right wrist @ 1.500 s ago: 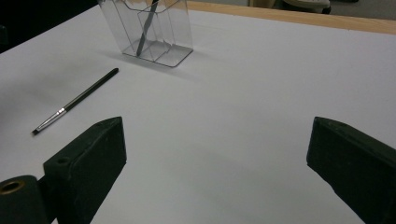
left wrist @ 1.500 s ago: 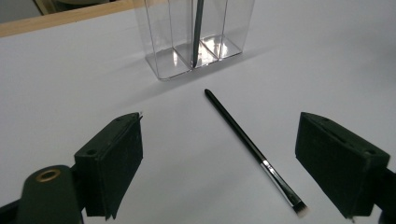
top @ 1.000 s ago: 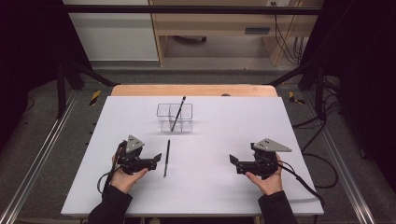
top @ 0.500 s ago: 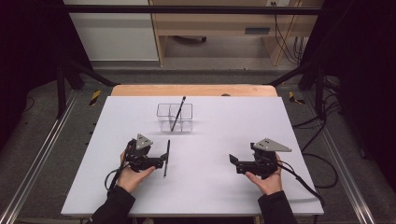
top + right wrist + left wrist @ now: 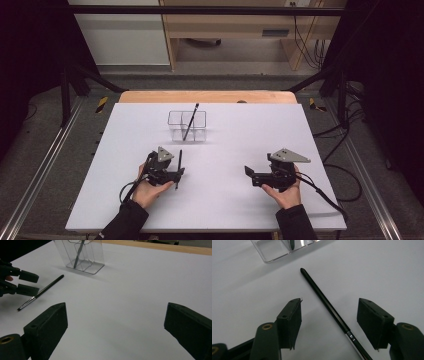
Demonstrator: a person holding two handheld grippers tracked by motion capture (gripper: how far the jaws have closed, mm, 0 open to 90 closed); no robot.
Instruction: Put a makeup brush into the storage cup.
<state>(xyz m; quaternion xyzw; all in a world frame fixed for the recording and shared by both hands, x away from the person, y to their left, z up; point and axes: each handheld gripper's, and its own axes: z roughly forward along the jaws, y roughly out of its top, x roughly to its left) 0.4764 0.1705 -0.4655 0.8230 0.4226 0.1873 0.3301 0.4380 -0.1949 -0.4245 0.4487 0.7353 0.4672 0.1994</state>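
We have the left gripper [image 5: 329, 322] lowered over the loose pen [image 5: 329, 307], which lies flat on the white worktop [image 5: 240, 210], near the clear organiser [image 5: 187, 125] and apart from it. The fingers [image 5: 290, 320] have just been closing and now stand apart on either side of the pen's shaft, neither pad touching it.

Risks from here:
- The pen lies closer to one finger than the other (seen in the left gripper view). If that pad arrives first, we expect it to push or roll the pen sideways before the grip forms.
- The shaft is thin, round and glossy. A grip taken too high above the worktop may close over it and miss.
- The grasp falls toward the metal-banded end, away from the middle, so the long end may droop on lifting and catch the organiser's rim.

The right gripper [image 5: 112, 335] rests on the worktop well away, its fingers [image 5: 48, 325] wide apart with nothing between them.

Count:
- pens: two, one on the worktop, one pen [image 5: 190, 122] standing tilted in the organiser
- organisers: one
- grippers: two
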